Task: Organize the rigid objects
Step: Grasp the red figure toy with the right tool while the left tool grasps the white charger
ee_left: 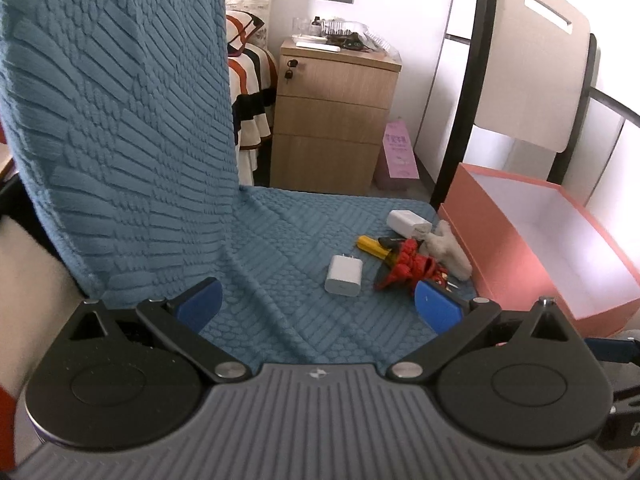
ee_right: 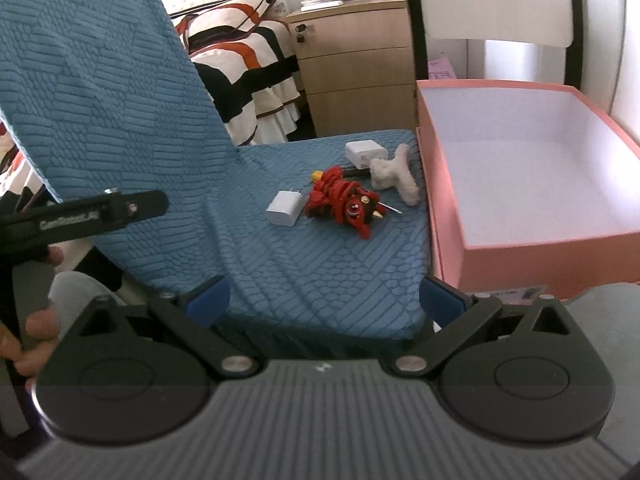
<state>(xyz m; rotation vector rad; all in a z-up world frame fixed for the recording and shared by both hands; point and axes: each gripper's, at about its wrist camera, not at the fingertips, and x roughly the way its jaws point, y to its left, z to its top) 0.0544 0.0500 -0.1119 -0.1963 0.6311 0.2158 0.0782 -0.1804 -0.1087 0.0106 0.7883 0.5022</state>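
The left gripper (ee_left: 318, 306) is being held with its blue pads spread wide and nothing between them, low over the blue quilted seat cover (ee_left: 280, 320). The right gripper (ee_right: 324, 298) is likewise being carried spread and empty, farther back past the seat's front edge. The cluster of objects is being seen ahead and slightly right of the left fingers, which are judged the nearer. Closest is a smooth white charger (ee_left: 344, 276), prongs pointing away, its long axis running roughly along the fingers. Just beside it a knobbly red toy (ee_left: 406, 266) is lying across a yellow-handled screwdriver (ee_left: 372, 245); beyond are a second white adapter (ee_left: 408, 222) and a fuzzy cream plush (ee_left: 448, 250). The pink cardboard box (ee_left: 516, 264) is standing open and empty at the right.
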